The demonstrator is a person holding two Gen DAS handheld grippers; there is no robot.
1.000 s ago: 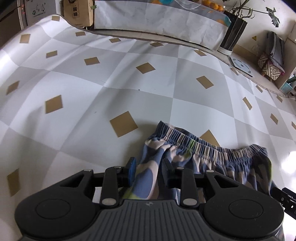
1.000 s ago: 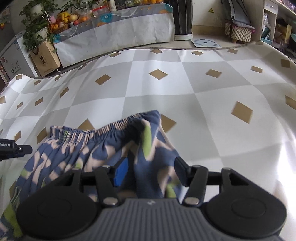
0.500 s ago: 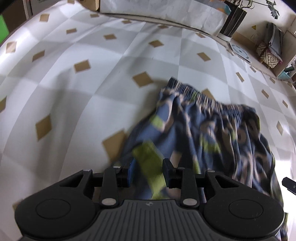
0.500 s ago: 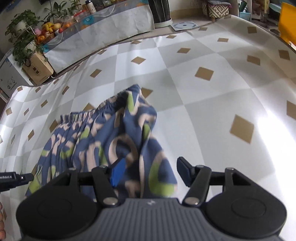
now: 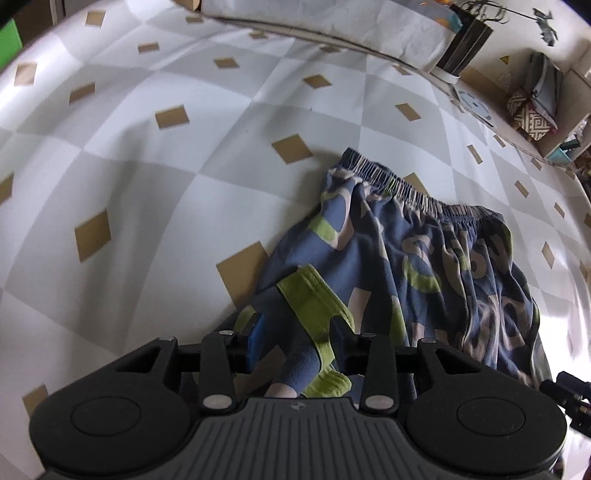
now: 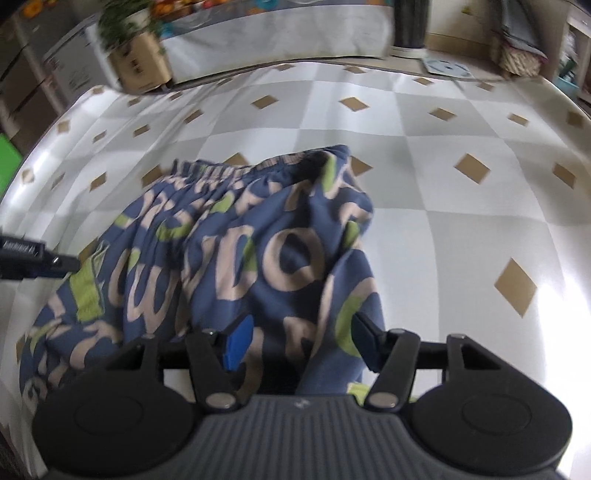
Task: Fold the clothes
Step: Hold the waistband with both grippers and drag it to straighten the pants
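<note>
A pair of blue shorts with green and beige letters lies on the checked tablecloth, its gathered waistband on the far side. My left gripper is shut on a green-edged leg hem at the shorts' left side. In the right wrist view the shorts spread out ahead of me, and my right gripper is shut on a bunch of the fabric at their right side, jaws fairly wide apart. The cloth rises off the table toward both grippers. Each gripper shows at the edge of the other's view.
The tablecloth is grey and white with tan diamonds. Beyond its far edge stand a bench with a white cover, a cardboard box, a dark plant pot and a patterned basket.
Both grippers have drawn back from the waistband with the fabric in them. The shorts, bunched near the waistband a second ago, are now stretched out long.
</note>
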